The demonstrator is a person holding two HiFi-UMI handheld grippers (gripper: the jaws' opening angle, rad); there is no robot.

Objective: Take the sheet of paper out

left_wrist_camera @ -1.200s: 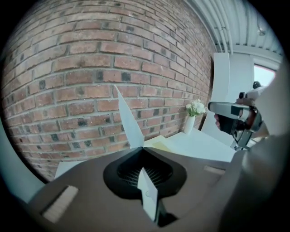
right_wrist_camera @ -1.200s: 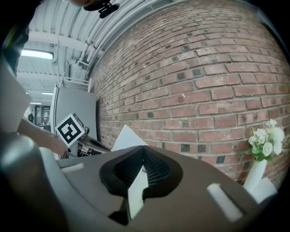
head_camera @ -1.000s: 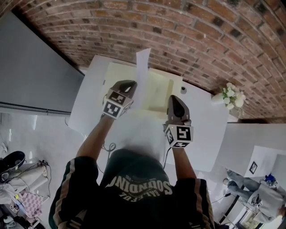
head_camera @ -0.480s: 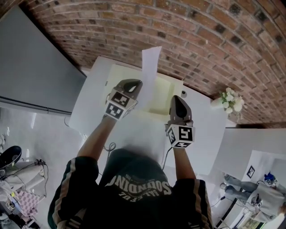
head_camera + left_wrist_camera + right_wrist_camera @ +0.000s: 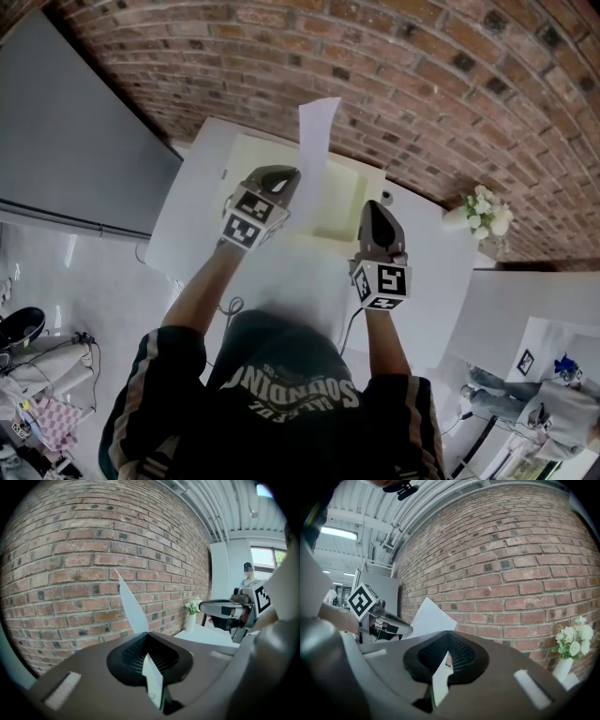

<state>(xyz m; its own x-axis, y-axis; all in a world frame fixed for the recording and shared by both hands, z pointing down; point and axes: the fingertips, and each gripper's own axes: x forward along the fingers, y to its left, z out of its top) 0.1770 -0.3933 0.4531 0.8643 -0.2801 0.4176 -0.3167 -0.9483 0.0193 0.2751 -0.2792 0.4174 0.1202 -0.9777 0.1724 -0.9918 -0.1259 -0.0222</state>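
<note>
Pinching the sheet (image 5: 316,141), the left tool (image 5: 292,174) holds it upright over the cream tray (image 5: 345,192) on the counter (image 5: 186,217) — the right tool (image 5: 373,204), alongside, is closed on nothing.

In the head view a red brick wall (image 5: 422,75) fills the frame from ten to two o'clock. A plain grey panel (image 5: 66,141) stands at nine, with pale glossy floor (image 5: 84,281) below it at eight. A white table (image 5: 183,202) sits against the wall, and a vase of white flowers (image 5: 483,208) stands at three. In the left gripper view a ribbed ceiling with pipes (image 5: 225,508) shows at one and a bright window (image 5: 265,557) at three.
</note>
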